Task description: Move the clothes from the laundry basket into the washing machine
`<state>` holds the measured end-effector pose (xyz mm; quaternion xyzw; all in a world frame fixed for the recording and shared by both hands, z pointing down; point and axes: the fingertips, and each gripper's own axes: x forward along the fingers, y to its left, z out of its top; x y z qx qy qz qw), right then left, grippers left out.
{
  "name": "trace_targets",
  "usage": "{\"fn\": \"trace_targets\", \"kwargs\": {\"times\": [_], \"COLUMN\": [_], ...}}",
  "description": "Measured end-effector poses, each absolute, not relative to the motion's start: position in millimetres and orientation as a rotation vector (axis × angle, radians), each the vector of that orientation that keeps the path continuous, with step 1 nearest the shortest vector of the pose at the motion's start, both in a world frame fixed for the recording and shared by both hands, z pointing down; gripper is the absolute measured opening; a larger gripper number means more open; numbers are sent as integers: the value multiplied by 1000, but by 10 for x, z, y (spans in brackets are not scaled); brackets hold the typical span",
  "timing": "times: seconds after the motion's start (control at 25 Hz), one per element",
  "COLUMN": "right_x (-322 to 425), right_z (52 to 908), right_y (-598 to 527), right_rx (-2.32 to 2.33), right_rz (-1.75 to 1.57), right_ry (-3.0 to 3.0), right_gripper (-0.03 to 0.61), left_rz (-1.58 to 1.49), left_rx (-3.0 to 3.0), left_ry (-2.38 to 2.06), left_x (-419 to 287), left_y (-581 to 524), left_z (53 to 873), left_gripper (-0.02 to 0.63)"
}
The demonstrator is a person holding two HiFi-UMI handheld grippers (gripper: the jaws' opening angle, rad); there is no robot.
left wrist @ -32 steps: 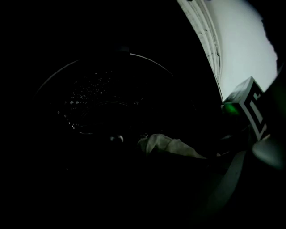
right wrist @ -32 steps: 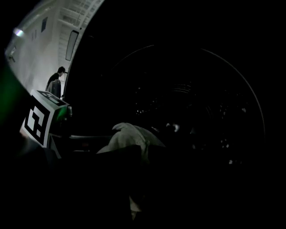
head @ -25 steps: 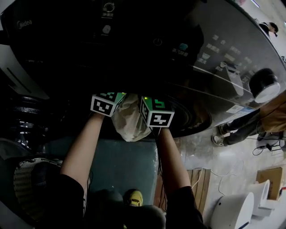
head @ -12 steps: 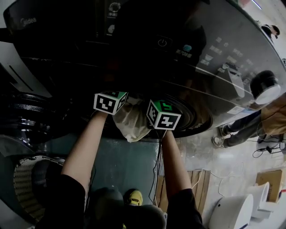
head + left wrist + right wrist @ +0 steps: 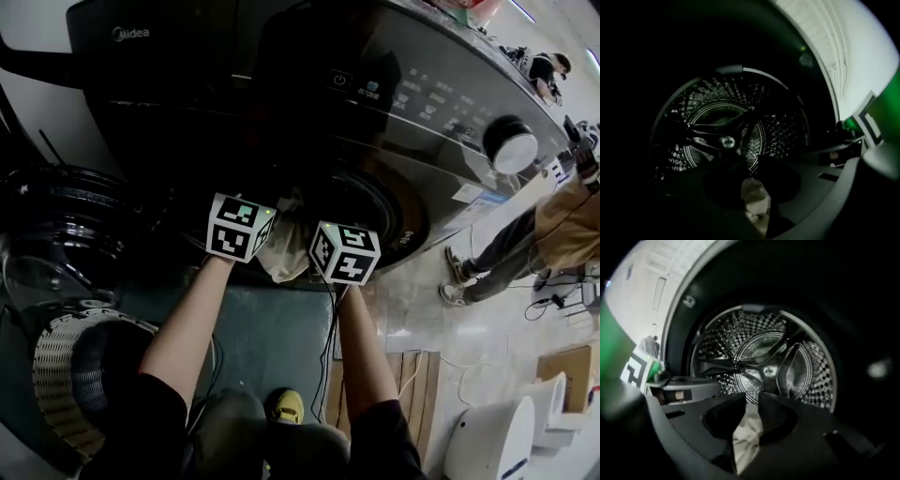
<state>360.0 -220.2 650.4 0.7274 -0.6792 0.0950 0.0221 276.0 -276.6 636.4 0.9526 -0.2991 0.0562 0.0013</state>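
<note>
Beige garment [image 5: 281, 255] nipped by left gripper [image 5: 747, 161] and right gripper [image 5: 751, 401], jaws just closing, before "Midea" washing machine [image 5: 187, 66]; laundry basket [image 5: 66, 375] 8 o'clock.

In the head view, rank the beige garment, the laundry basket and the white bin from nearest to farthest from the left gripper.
1. beige garment: between the jaws of the left gripper, which have just been closing.
2. laundry basket: lower left.
3. white bin: far lower right, across the floor.
</note>
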Motion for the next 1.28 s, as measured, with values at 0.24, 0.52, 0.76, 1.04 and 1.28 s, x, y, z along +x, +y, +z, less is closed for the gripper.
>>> {"fn": "trace_targets", "kwargs": {"times": [0.24, 0.52, 0.76, 1.04, 1.28], "right_x": [3483, 3318, 3234, 3112, 3040], "right_z": [6429, 6374, 6124, 5677, 5089], "right_y": [-1899, -1733, -1587, -1242, -952], "right_rx": [2294, 2295, 2306, 2281, 2286], "right_rz": [276, 237, 226, 285, 335], "right_ry": [-2099, -2128, -2163, -2170, -2175], "right_gripper": [3, 3, 3, 3, 3], "left_rz": [166, 138, 108, 133, 175], "left_rx": [2990, 3002, 2983, 2932, 2926], "left_ry": [-938, -936, -952, -967, -949], "left_x": [2569, 2436, 2298, 2108, 1983], "left_y": [-2452, -2286, -2128, -1780, -1501], "left_z": [6419, 6400, 6214, 5751, 5153], "left_gripper": [12, 12, 11, 11, 11]}}
